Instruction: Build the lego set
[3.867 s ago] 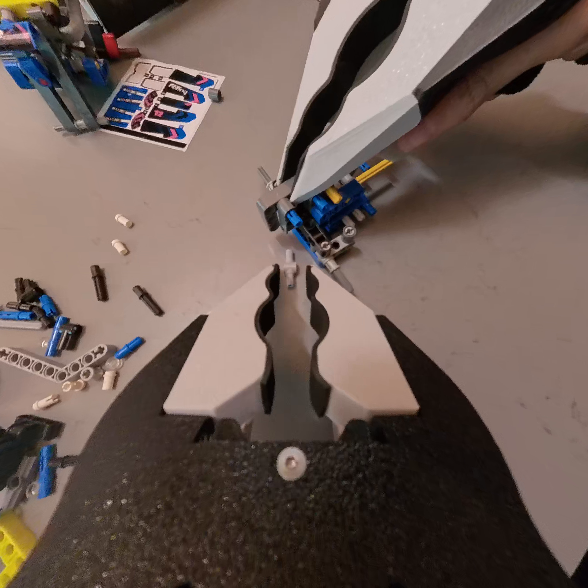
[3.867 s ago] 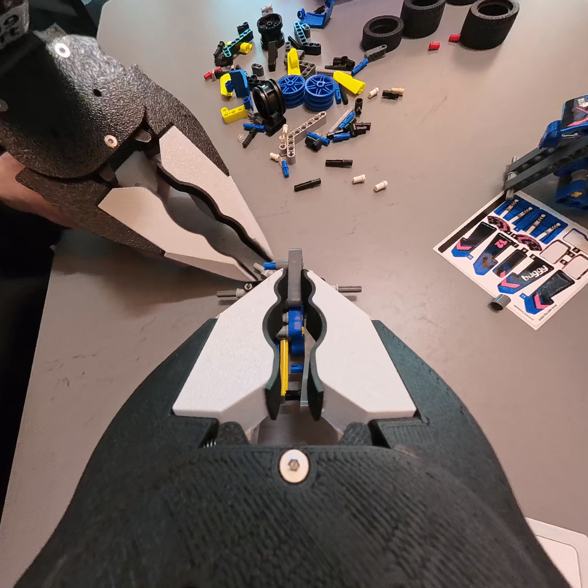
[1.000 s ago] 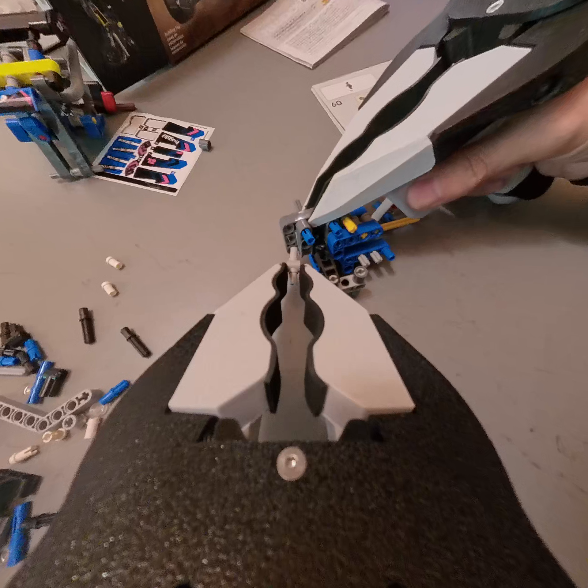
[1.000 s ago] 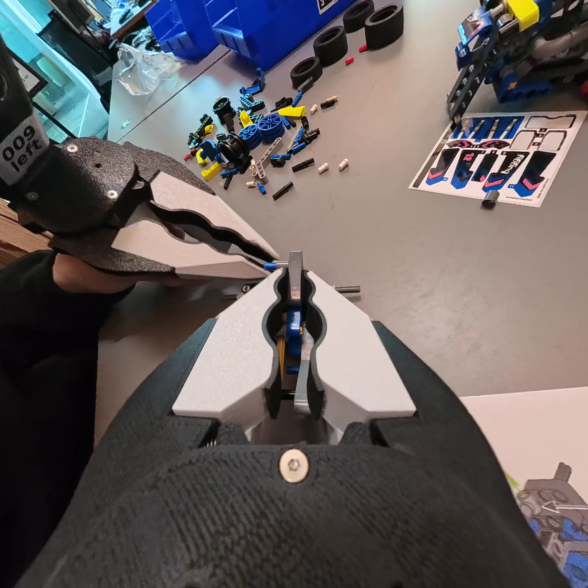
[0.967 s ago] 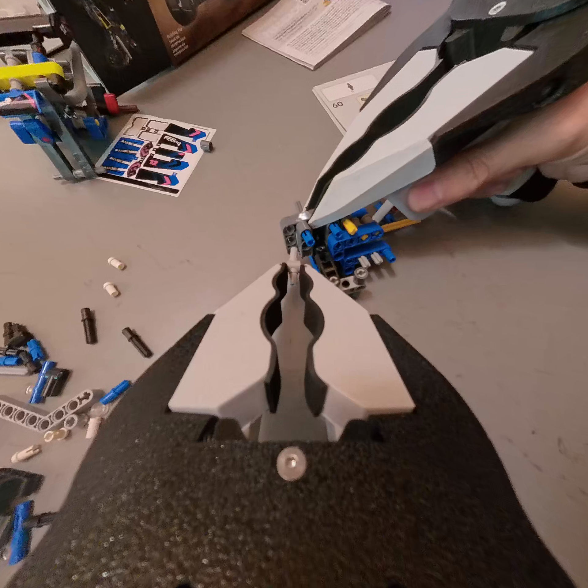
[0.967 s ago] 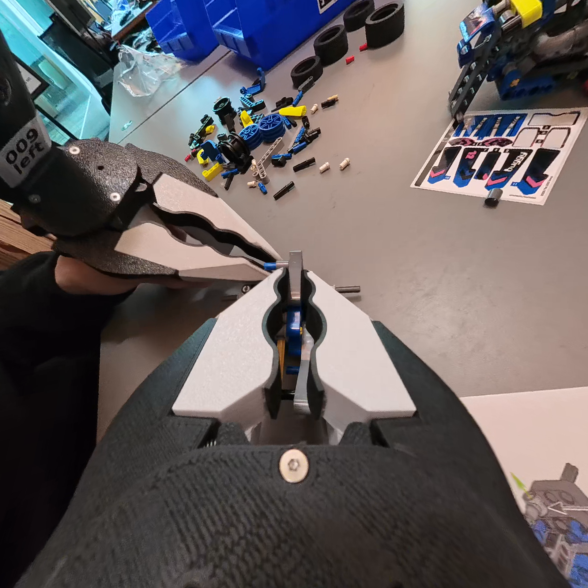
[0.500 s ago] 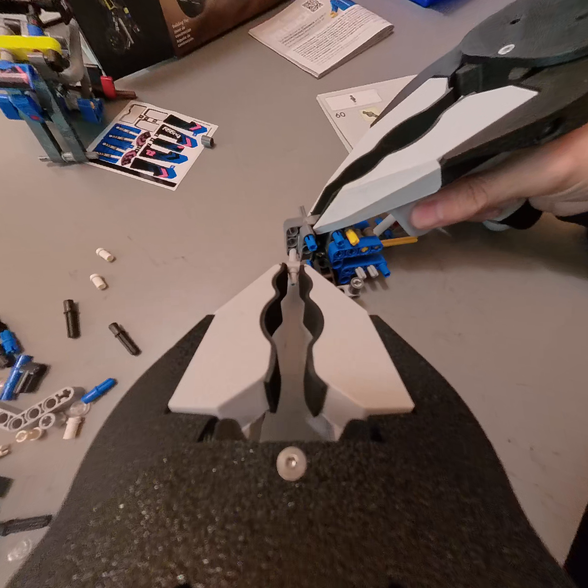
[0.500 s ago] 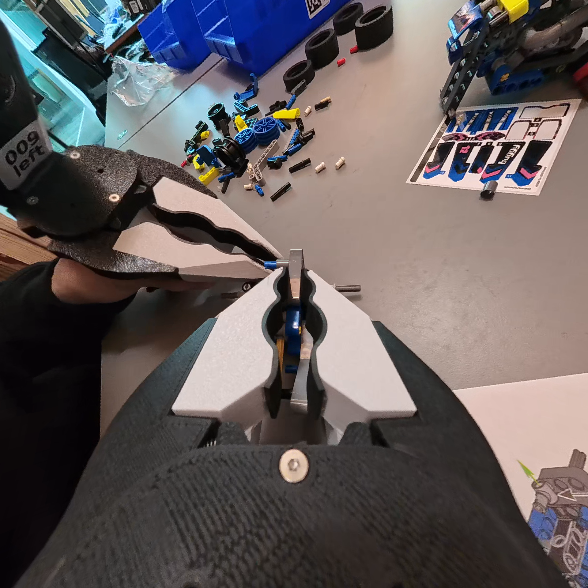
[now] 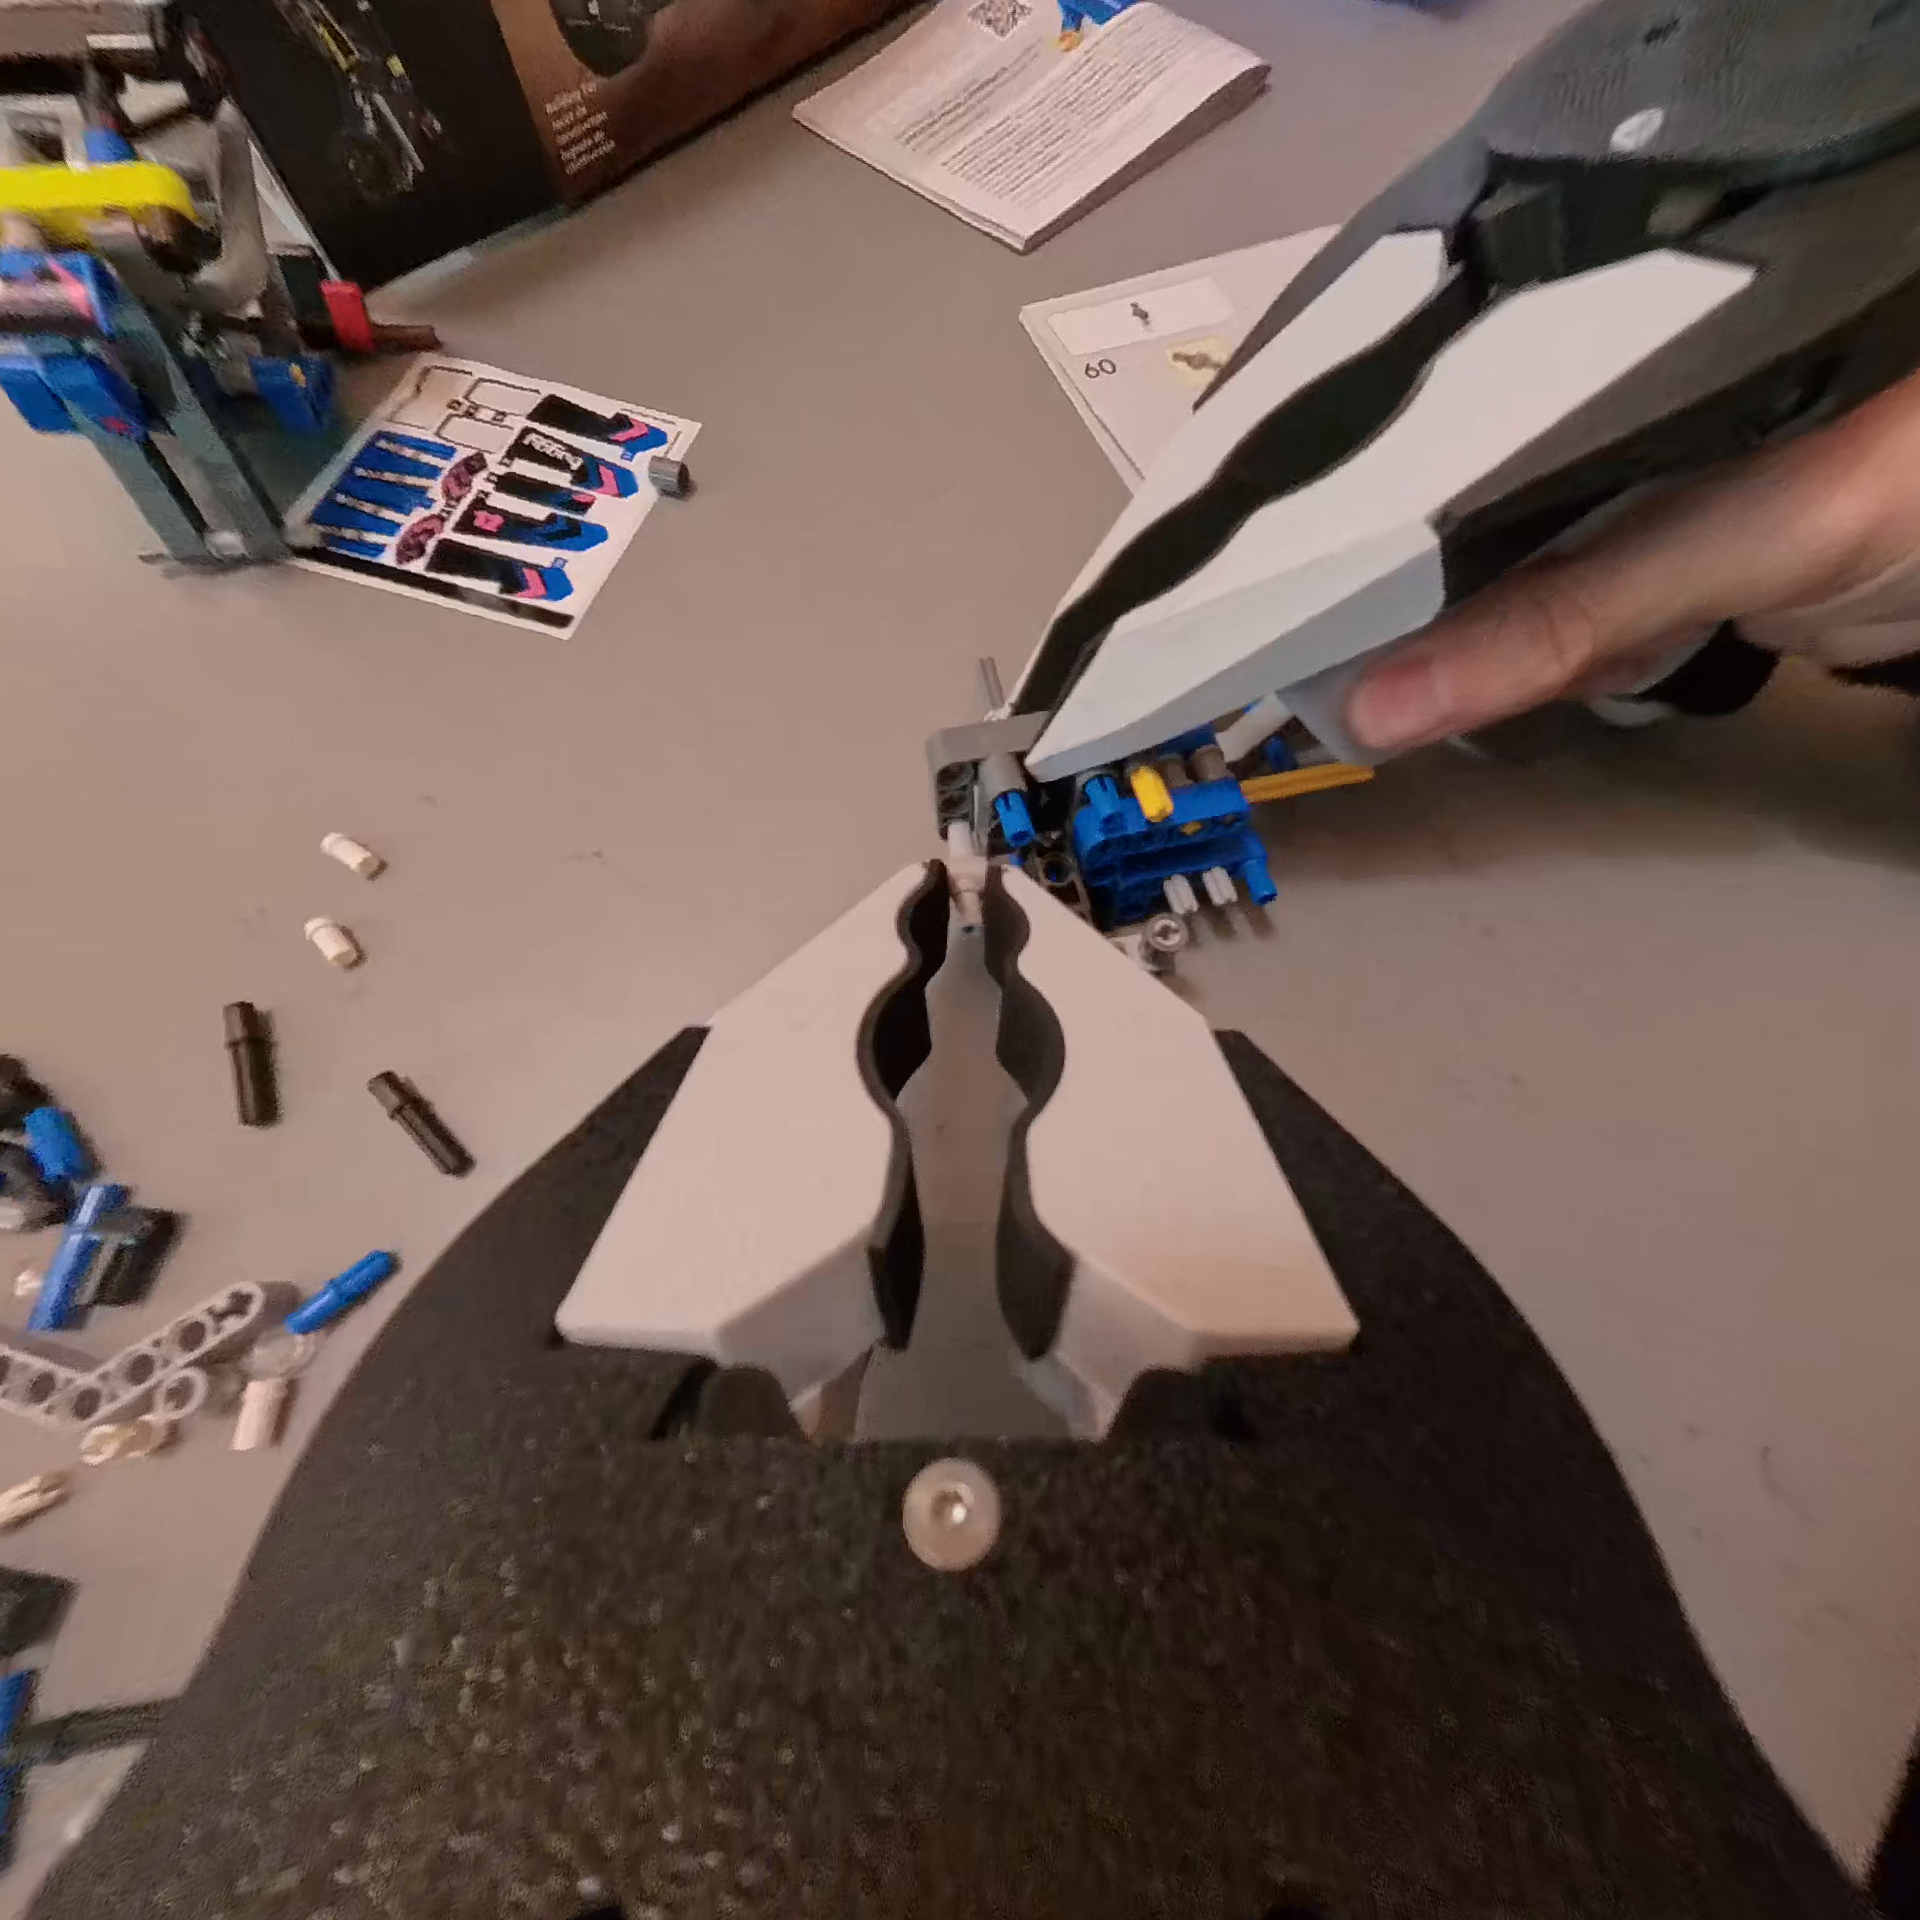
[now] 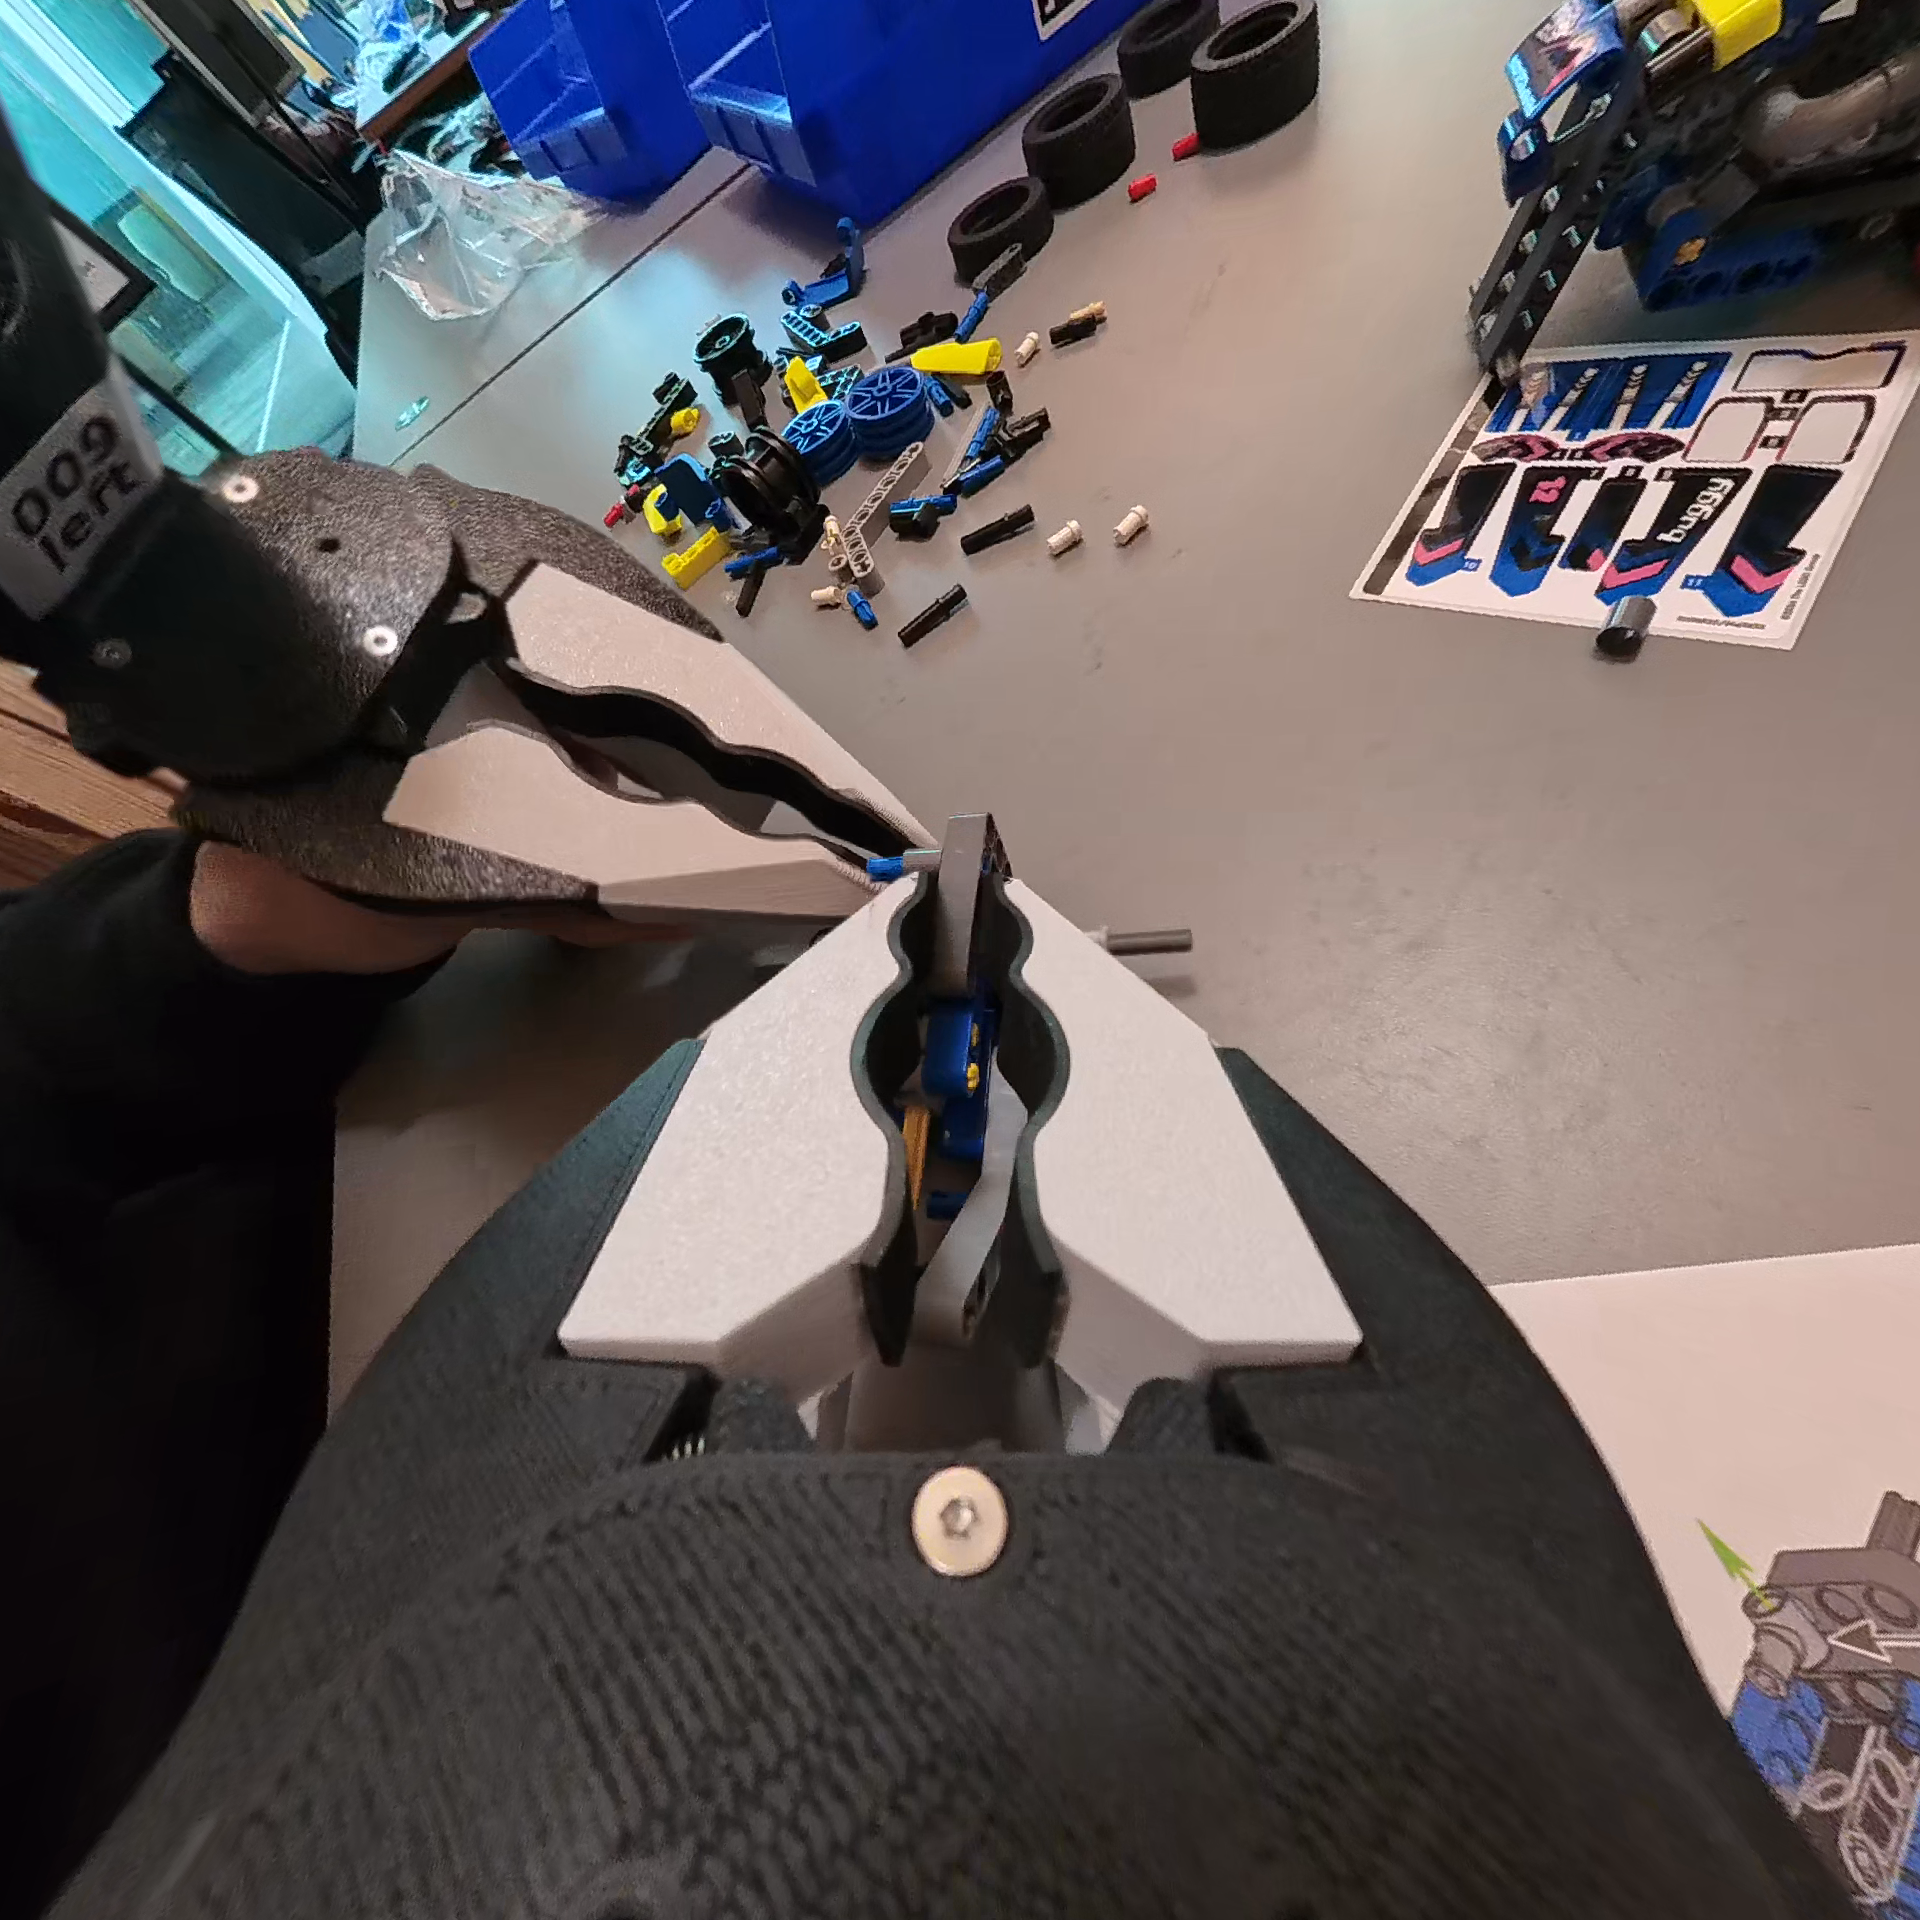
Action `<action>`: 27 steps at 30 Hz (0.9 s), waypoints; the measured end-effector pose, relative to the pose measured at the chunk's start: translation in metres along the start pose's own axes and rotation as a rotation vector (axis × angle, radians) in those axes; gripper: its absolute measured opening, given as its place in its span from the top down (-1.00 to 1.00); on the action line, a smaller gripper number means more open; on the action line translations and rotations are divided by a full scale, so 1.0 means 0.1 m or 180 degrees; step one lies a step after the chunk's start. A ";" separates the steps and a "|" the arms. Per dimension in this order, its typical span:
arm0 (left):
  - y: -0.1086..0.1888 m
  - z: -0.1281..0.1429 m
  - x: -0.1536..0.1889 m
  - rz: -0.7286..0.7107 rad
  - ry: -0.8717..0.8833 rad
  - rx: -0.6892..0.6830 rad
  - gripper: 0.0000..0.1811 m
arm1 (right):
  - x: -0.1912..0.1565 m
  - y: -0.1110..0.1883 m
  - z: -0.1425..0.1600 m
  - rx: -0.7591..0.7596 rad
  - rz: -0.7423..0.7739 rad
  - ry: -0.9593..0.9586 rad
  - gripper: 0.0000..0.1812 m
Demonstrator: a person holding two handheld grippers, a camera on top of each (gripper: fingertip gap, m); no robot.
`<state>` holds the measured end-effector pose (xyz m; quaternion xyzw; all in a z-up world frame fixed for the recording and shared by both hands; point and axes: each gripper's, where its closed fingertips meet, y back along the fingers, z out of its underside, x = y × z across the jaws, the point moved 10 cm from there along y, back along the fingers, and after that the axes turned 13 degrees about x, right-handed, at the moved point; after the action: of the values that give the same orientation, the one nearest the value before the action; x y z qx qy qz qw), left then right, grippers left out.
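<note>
Grey tabletop (image 9: pixel 1558 1195) lay under both tools. Between the tips of the left gripper (image 9: pixel 966 902), whose fingers stood narrow, a small pale pin (image 9: pixel 966 896) was pinched, its free end touching the grey frame of the blue sub-assembly (image 9: pixel 1143 842) just ahead. The right gripper (image 10: pixel 961 894) was clamped on that sub-assembly, a grey beam (image 10: pixel 966 852) jutting past its fingertips. Beyond the left fingers, off to their left, lay loose pins (image 9: pixel 249 1060), a sticker sheet (image 9: pixel 488 509) and a partly built model (image 9: pixel 135 384); an instruction booklet (image 9: pixel 1039 114) lay farther ahead.

The hold on the pin looked slight, so an off-axis push would likely twist it out or flick it away. Too hard a push might pivot the sub-assembly in the right fingers, or pop its other pins loose. Whether the pin had seated could not be told.
</note>
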<state>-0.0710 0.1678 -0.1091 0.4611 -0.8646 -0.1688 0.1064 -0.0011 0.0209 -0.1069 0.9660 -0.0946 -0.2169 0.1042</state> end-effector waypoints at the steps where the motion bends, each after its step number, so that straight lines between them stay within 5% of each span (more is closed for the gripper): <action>1: 0.01 0.00 -0.02 0.0050 0.0099 0.0019 0.96 | 0.00 0.00 0.00 -0.0003 -0.0004 0.0003 0.91; 6: -0.02 0.00 0.03 -0.0058 -0.0269 -0.0031 0.96 | 0.00 0.00 0.00 -0.0022 -0.0009 0.0025 0.91; 27: -0.05 -0.03 0.00 0.0061 -0.0106 0.0044 0.96 | 0.08 0.02 0.00 0.0010 -0.0063 -0.0227 0.92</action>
<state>-0.0666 0.1644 -0.1084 0.4506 -0.8718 -0.1694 0.0904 0.0056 0.0170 -0.1090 0.9587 -0.0890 -0.2521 0.0971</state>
